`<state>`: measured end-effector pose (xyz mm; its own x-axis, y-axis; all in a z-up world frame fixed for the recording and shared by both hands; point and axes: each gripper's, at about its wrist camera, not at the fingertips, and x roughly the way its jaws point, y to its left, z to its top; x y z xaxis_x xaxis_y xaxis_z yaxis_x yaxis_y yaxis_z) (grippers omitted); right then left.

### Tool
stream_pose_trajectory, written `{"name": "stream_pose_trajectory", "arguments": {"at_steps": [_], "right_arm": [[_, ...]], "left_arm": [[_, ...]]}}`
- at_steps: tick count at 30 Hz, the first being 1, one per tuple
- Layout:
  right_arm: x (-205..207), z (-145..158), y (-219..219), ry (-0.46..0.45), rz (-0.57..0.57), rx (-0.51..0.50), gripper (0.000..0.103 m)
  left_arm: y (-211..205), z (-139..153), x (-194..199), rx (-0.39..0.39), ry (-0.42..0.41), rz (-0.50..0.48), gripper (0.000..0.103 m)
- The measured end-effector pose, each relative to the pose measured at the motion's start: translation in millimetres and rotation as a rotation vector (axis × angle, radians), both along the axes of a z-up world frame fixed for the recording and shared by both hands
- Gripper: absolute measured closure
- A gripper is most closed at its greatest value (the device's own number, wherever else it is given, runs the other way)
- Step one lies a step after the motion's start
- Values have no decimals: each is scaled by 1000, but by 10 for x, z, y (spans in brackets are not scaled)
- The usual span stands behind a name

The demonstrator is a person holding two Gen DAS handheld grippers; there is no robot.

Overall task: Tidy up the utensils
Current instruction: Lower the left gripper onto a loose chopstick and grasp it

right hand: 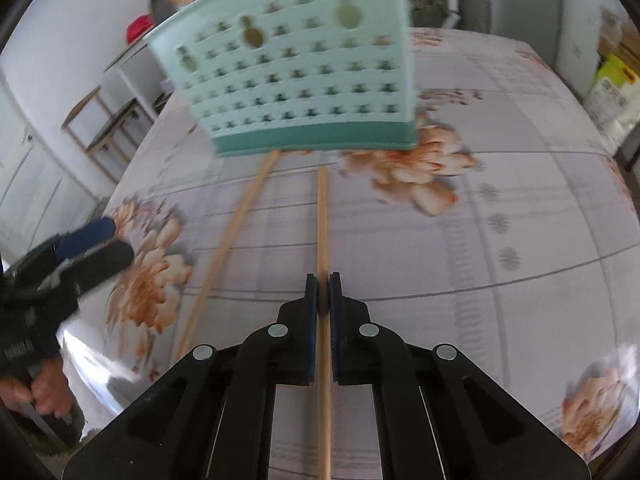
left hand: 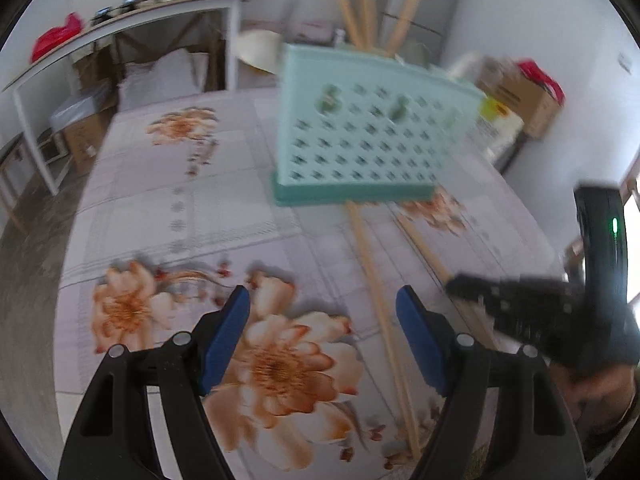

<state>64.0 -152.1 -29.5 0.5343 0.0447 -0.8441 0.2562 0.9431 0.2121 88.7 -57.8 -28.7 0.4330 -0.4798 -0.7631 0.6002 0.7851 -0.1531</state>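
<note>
A mint-green perforated utensil holder [left hand: 368, 132] stands on the flowered tablecloth with several wooden chopsticks [left hand: 360, 4] upright in it; it also shows in the right wrist view [right hand: 296, 68]. Two chopsticks lie on the table. My right gripper [right hand: 323, 280] is shut on one chopstick [right hand: 322, 216], which runs toward the holder's base. The other chopstick [right hand: 236, 232] lies to its left and also shows in the left wrist view [left hand: 380, 300]. My left gripper [left hand: 323, 300] is open and empty above the cloth, left of that chopstick. The right gripper [left hand: 520, 300] shows at the right of the left wrist view.
The table with the flowered cloth [left hand: 180, 208] stretches left of the holder. A white side table [left hand: 132, 24] with clutter stands behind on the left. Cardboard boxes [left hand: 524, 92] and bags sit at the back right. The left gripper [right hand: 80, 248] shows at the left of the right wrist view.
</note>
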Motion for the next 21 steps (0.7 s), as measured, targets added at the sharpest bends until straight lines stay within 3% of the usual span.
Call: {"name": "stream_pose_trajectory", "arguments": {"at_steps": [4, 11, 18, 21], "right_arm": [[-15, -7, -79, -6, -16, 9, 99], [-9, -21, -77, -17, -7, 8, 99], [-36, -18, -89, -24, -6, 21, 99], [-38, -17, -91, -27, -5, 27, 99]], "left_arm": [[-196, -113, -72, 52, 5, -62, 34], [-401, -283, -100, 142, 24, -110, 64], [-445, -307, -96, 157, 43, -106, 93], [-390, -341, -81, 171, 60, -88, 97]]}}
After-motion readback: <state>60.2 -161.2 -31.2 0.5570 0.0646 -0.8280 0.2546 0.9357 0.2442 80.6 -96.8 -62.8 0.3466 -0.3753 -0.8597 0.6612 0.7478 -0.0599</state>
